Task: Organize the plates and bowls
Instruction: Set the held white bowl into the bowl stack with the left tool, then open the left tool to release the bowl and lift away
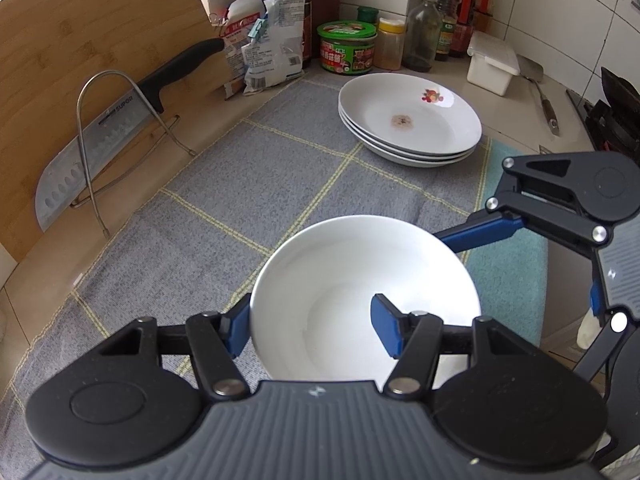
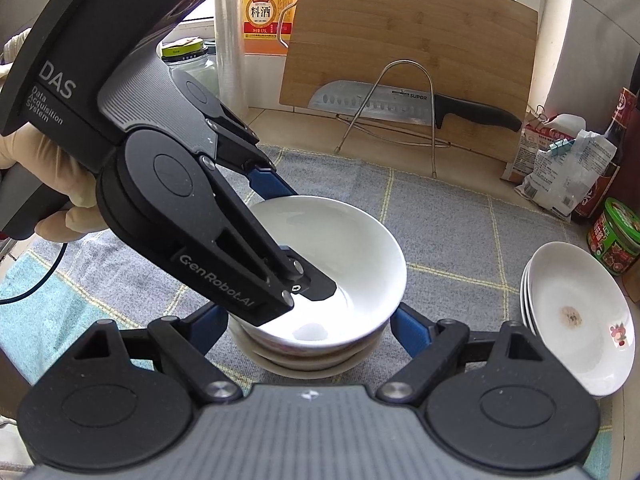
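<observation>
A white bowl [image 1: 340,280] sits on top of a stack of bowls [image 2: 312,356] on the grey checked cloth [image 1: 240,184]. My left gripper [image 1: 311,326] is shut on this bowl's wall, with one blue pad outside the rim and the other inside. In the right wrist view, the left gripper [image 2: 302,242] reaches into the bowl from the upper left. My right gripper [image 2: 310,320] is open, its fingers [image 1: 480,230] wide on either side of the stack. A stack of three white plates [image 1: 408,120] [image 2: 576,312] lies apart, at the back right.
A bamboo board [image 2: 408,52] leans behind a wire rack [image 2: 400,108] that holds a cleaver [image 2: 380,106]. Bags, jars and sauce bottles [image 1: 452,12] line the back wall. There are also a white box [image 1: 492,62], a spatula [image 1: 546,100] and a stove edge [image 1: 616,120]. A gloved hand [image 2: 24,160] holds the left gripper.
</observation>
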